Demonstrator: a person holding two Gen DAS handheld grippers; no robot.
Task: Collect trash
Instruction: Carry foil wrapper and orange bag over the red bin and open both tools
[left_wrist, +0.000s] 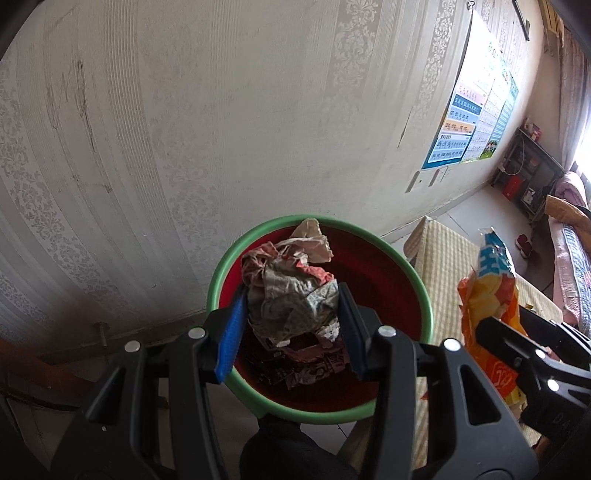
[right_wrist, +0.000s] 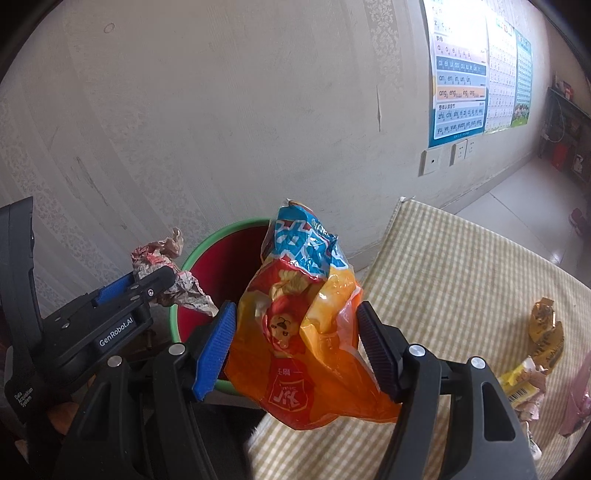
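Note:
My left gripper (left_wrist: 291, 325) is shut on a crumpled paper wrapper (left_wrist: 291, 291) and holds it right above the open red bin with a green rim (left_wrist: 218, 273). More scraps lie in the bin's bottom. My right gripper (right_wrist: 295, 347) is shut on an orange and blue snack bag (right_wrist: 303, 317), held upright beside the bin (right_wrist: 192, 254), at the edge of the checked cushion. In the right wrist view the left gripper (right_wrist: 147, 291) and its wrapper (right_wrist: 162, 258) show at the left. The snack bag also shows in the left wrist view (left_wrist: 491, 291).
A yellow checked cushion (right_wrist: 461, 280) lies right of the bin, with a gold wrapper (right_wrist: 546, 332), a yellow wrapper (right_wrist: 521, 387) and a pink one (right_wrist: 580, 398) on it. A papered wall with posters (right_wrist: 458, 70) stands behind. A shelf (left_wrist: 528, 170) stands far right.

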